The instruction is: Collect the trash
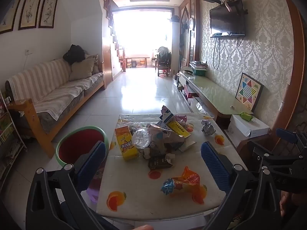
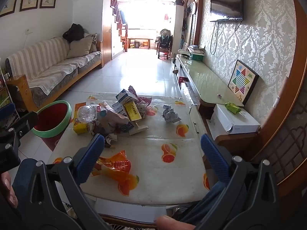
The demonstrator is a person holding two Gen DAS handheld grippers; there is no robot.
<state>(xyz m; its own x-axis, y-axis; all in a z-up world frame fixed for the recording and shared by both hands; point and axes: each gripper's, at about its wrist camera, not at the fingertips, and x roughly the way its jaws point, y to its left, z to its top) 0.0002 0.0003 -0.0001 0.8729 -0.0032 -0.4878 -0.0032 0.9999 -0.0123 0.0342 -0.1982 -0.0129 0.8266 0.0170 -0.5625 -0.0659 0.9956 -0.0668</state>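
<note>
Left gripper (image 1: 153, 156) spread wide, holding nothing | right gripper (image 2: 152, 149) likewise | we see orange wrapper (image 1: 182, 184) on table (image 1: 134, 201) at our left's 12 o'clock, long axis 9-to-3 | left nearer | bin (image 1: 82, 143) at 10

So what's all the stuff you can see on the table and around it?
table: one, white cloth with orange fruit prints.
yellow carton: one, left of the pile.
clear bottle: one, crushed, beside the carton.
trash pile: one heap, mixed boxes and wrappers, table's far half.
paper ball: one, grey-white, right of the pile.
orange wrapper: one, near edge.
bin: one, green rim, red inside, on the floor left of the table.
sofa: one, striped cover, left wall.
TV: one, black, right wall.
left gripper: blue jaws open, empty.
right gripper: blue jaws open, empty.
</note>
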